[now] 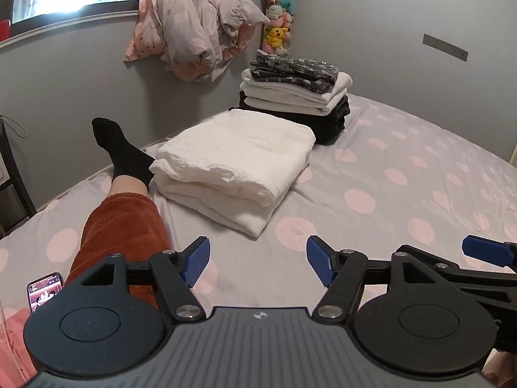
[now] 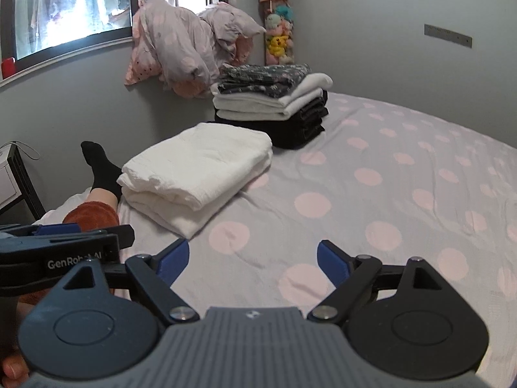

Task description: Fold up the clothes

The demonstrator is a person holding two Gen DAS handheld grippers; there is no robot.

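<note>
Both grippers hover low over the bed (image 2: 404, 168), side by side, nothing in either. Left gripper (image 1: 258, 263): jaws wide apart, blue pads bare. Right gripper (image 2: 253, 260): same, wide open, empty; its tip also shows at the right edge of the left view. Clothes look done: a folded white cloth (image 1: 232, 168) lies flat on the sheet just ahead and to the left, near the person's leg (image 1: 126, 174); behind it, touching or nearly so, a stack (image 2: 271, 110) of dark, white and patterned folded pieces by the wall. No loose garment on the sheet w/in view, so this reads as a gap btwn items, or the end of the job. Next move prob. needs either a fresh piece brought in from out of frame, or the white cloth lifted by two edges and set on the stack, w/o letting the folds slip. Crumpled bedding (image 2: 181, 48) hangs by the window; can't tell if it counts.
</note>
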